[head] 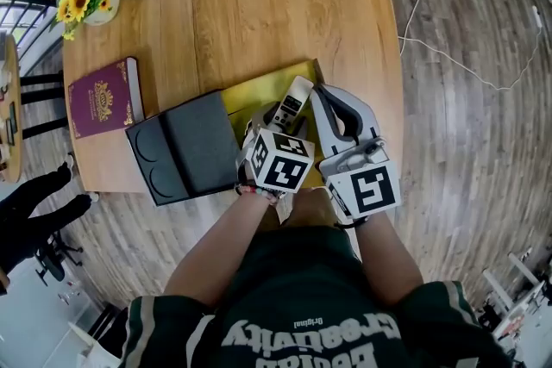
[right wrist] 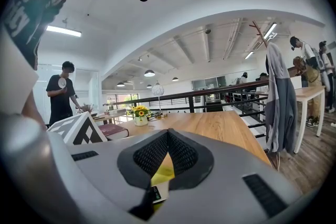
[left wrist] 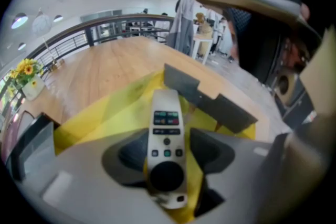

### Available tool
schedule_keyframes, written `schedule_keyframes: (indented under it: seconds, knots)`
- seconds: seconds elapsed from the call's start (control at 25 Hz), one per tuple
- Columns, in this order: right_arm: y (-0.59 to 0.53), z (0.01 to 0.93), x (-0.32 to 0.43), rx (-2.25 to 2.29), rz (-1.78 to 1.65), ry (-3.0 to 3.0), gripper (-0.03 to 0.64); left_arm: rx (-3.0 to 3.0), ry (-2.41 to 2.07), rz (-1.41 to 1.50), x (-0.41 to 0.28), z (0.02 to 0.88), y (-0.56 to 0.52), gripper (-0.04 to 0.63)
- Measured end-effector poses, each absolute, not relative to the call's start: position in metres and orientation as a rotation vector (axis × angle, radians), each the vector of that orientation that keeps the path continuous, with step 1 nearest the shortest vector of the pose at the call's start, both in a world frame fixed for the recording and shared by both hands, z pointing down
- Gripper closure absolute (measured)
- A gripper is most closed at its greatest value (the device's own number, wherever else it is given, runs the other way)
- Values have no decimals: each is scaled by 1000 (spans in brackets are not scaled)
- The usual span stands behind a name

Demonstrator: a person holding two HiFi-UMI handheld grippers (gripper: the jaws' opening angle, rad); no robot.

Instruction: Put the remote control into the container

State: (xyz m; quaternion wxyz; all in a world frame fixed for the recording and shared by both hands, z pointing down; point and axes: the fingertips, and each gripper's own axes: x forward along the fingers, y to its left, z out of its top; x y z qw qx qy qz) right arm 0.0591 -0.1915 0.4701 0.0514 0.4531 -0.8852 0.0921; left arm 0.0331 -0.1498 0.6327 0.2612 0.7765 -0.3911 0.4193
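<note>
The white remote control (head: pixel 291 102) lies tilted over the open yellow container (head: pixel 250 96) at the table's near edge. In the left gripper view the remote control (left wrist: pixel 167 139) sits lengthwise between the two dark pads (left wrist: pixel 128 153), with yellow lining showing beside it on the right. My left gripper (left wrist: pixel 168 157) is open around it, its marker cube above the remote's near end in the head view. My right gripper (head: pixel 321 92) reaches along the container's right side. Its fingertips meet, so the right gripper (right wrist: pixel 168 132) is shut on nothing; yellow lining shows below them.
A black lid (head: pixel 185 148) lies left of the container. A maroon book (head: pixel 103 96) and a vase of sunflowers (head: pixel 86 3) sit at the table's left. A grey flap (left wrist: pixel 210 98) stands at the container's far side. A person (right wrist: pixel 60 92) stands far off.
</note>
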Motion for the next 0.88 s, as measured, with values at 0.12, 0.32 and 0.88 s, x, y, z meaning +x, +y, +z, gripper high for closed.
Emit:
schedule_keyframes:
  seconds: [0.12,0.32,0.88]
  knots:
    - [-190,471,58,1374,279,-2692,600,2083,-1070,1120,30,632,-151,405]
    - [-190,470,57,1376,278,-2692,600,2079,-1074,1120,30,632,-151,405]
    - [-189,468,58,1380,266,-2691,600,2072,-1068,1095,31,632,-152,399]
